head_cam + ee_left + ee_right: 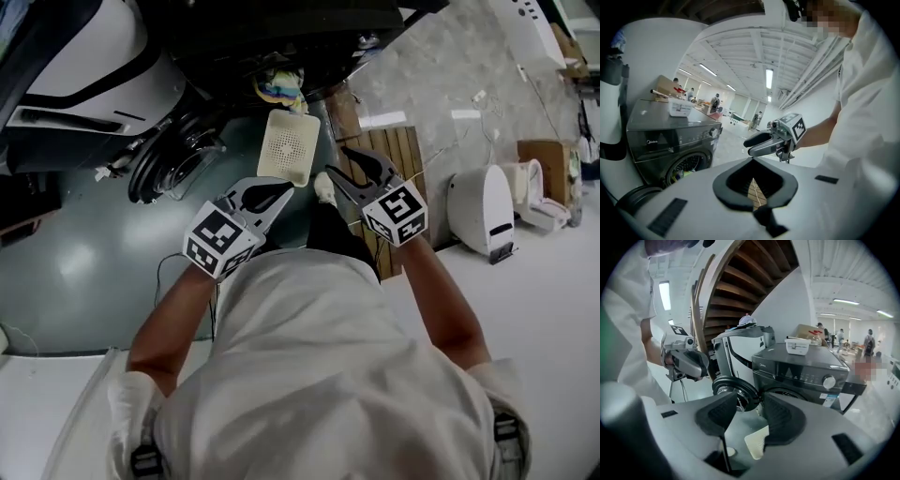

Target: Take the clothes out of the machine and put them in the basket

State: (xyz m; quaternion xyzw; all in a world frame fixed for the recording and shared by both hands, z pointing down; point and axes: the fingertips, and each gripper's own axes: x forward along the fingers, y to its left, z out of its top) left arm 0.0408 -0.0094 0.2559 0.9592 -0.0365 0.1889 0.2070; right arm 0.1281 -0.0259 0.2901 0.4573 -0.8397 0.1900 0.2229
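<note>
No garment is out yet, it seems; the clothes (279, 89) lie in the mouth of the machine (801, 364) on the far side; the basket (286, 145) sits empty on the floor at its near side. Your left tool (752, 161) is closed on nothing; your right tool (750, 401) stands slightly apart, empty and touching nothing.

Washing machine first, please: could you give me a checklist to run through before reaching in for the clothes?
1. Door of the washing machine open: ok.
2. Clothes visible inside it: ok.
3. Basket on the floor before the machine: ok.
4. Right gripper jaws apart, nothing between them: ok.
5. Left gripper ready to grasp: not ok, its jaws are together.
6. How many clothes lie deeper inside: cannot tell.
</note>
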